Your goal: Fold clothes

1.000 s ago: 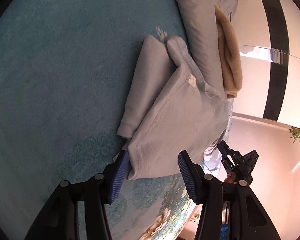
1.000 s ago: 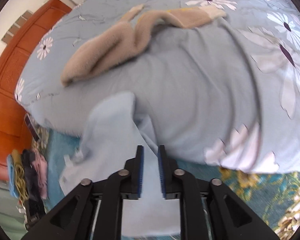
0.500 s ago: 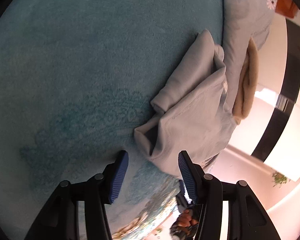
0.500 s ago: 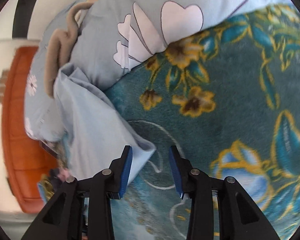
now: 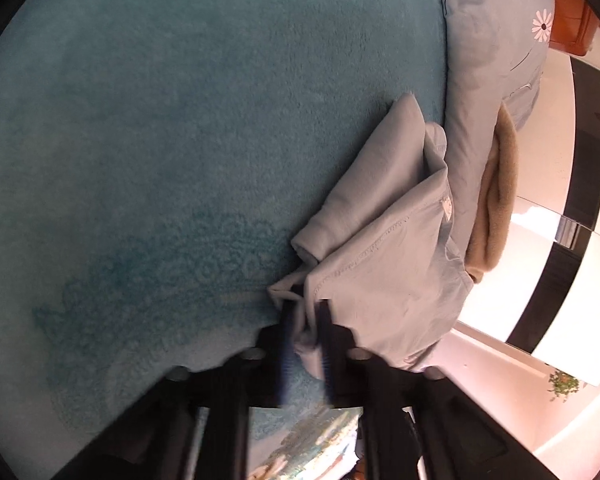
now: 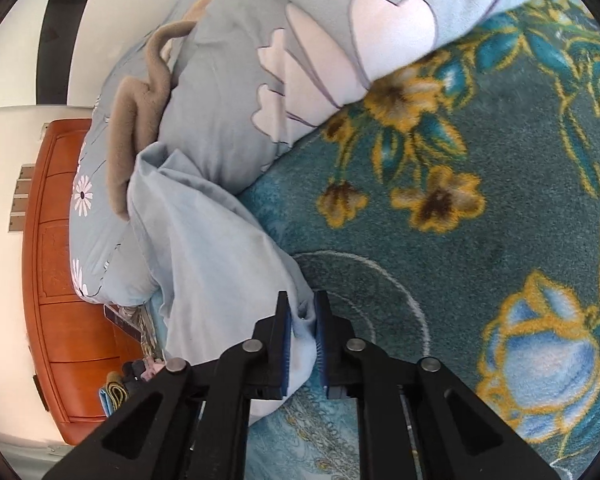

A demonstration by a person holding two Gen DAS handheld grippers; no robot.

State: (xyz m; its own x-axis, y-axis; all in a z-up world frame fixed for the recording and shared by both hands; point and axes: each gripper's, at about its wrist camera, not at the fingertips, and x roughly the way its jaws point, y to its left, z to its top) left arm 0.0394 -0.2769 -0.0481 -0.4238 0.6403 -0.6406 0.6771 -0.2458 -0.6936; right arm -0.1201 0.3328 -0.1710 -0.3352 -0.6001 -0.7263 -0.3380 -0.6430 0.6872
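While you look along your left gripper [image 5: 305,322], you see its fingers clenched on a bunched corner of the pale blue garment [image 5: 384,248], the cloth pinched between the two blue pads. That garment lies partly folded on the teal blanket [image 5: 172,152], a rolled sleeve end sticking out just beside the stitched hem. Its far edge touches the flowered pillow [image 5: 484,60], and a tan fleece cloth [image 5: 498,196] lies along the pillow's other side.

From your right gripper [image 6: 301,320], you see the same story: the fingers are closed tight on another corner of the garment [image 6: 204,256], with a fold of fabric squeezed up between the pads. The garment rises from the patterned blanket [image 6: 440,272] and leans against the pillow [image 6: 236,112], with the tan fleece cloth [image 6: 136,120] draped over the pillow above it. A wooden headboard [image 6: 56,280] stands behind.
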